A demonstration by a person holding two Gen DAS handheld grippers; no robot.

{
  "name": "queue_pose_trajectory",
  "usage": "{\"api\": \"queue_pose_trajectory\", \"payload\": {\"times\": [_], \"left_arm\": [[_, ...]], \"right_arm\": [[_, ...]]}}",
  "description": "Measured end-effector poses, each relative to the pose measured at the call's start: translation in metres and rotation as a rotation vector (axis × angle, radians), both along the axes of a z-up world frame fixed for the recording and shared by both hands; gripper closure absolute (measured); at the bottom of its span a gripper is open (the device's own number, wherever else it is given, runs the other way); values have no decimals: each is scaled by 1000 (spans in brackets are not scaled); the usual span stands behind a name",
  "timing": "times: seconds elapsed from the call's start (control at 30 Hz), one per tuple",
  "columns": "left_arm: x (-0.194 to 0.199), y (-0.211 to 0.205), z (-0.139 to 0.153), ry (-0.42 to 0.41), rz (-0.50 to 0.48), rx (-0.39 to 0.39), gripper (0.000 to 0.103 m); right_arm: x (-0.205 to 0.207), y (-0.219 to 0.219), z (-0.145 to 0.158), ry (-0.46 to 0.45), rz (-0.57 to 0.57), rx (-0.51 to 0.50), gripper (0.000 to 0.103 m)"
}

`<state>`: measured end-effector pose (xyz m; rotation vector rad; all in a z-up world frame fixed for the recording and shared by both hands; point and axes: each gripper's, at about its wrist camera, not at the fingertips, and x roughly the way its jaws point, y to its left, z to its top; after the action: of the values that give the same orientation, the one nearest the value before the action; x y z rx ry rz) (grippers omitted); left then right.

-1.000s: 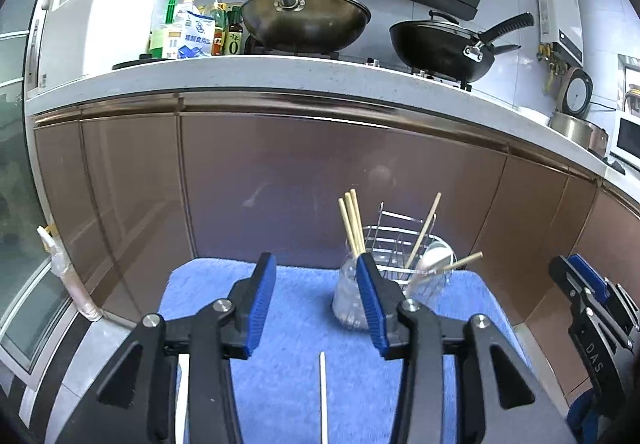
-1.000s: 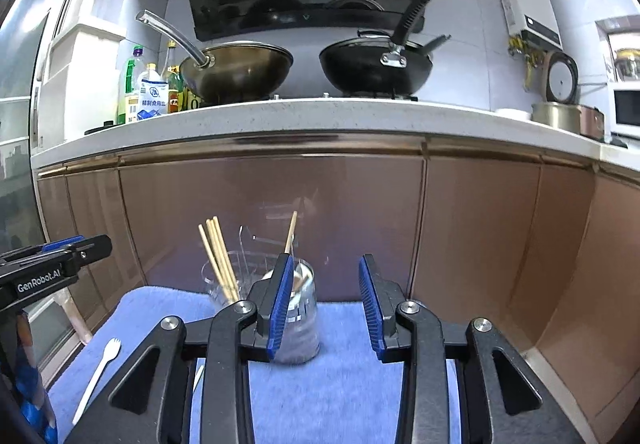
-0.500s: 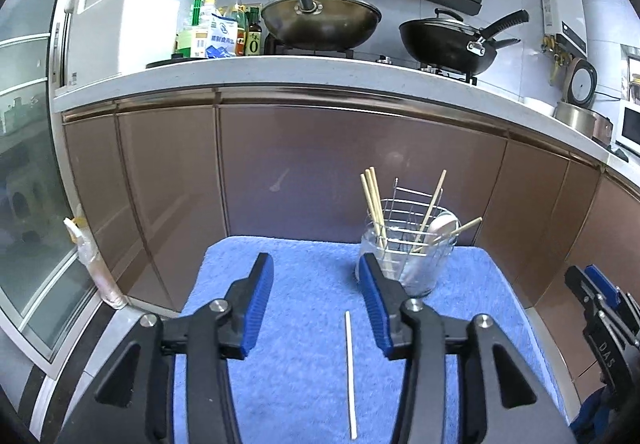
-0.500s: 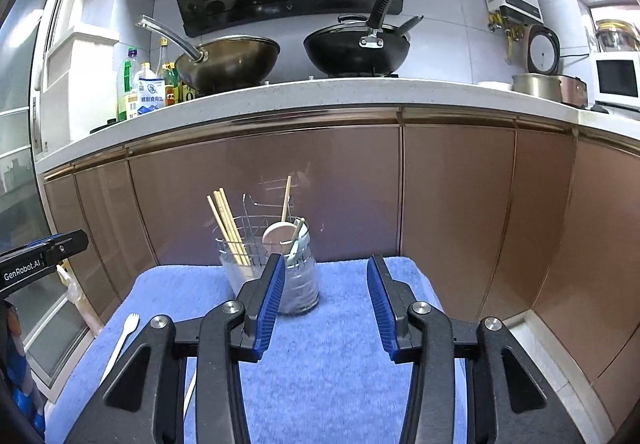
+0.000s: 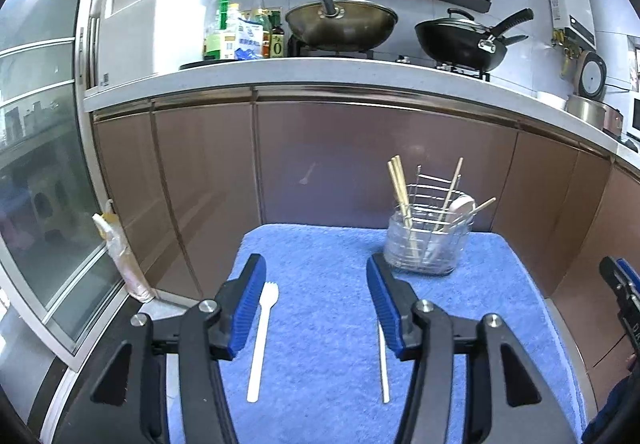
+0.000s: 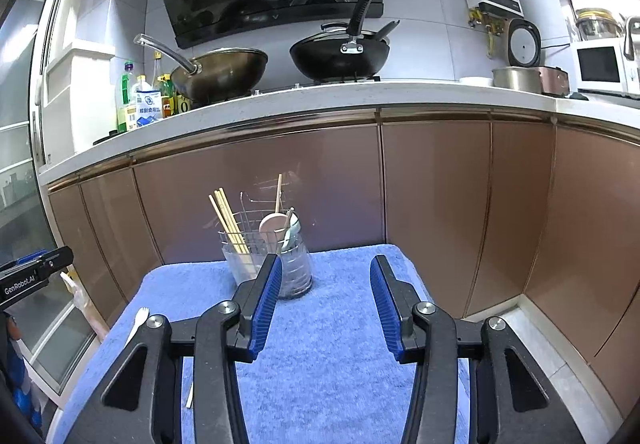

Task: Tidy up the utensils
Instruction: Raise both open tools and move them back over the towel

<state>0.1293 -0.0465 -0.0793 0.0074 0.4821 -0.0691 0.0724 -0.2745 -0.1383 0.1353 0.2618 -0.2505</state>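
Both grippers now sit farther back from the utensil holder than a second ago, and a white plastic fork, unseen then in the left wrist view, lies just inside the left finger of the left gripper. Its jaws have just been opening and stand wide with nothing gripped; a single chopstick lies on the blue towel by its right finger. Ahead and to the right stands the holder with chopsticks and a spoon. Jaws of the right gripper have also been opening and are empty; the holder is ahead, behind its left finger.
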Motion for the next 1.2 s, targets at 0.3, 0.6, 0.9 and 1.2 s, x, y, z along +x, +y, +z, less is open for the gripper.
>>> {"api": "queue_pose_trajectory", "payload": {"times": [0.3,0.6,0.9,1.2], "left_arm": [[-22,30,4,-10,58,-11,51],[-37,61,6,-22,129,-54,50],[-43,92,6,-68,208,-87,45],[-44,92,4,-149,138,-93,45]], "right_arm": [[-23,-5,4,-22,-12,9,57],[-37,4,12,-43,2,-15,54],[-36,15,14,-48,24,-39,51],[-24,16,9,-25,25,-48,51]]}}
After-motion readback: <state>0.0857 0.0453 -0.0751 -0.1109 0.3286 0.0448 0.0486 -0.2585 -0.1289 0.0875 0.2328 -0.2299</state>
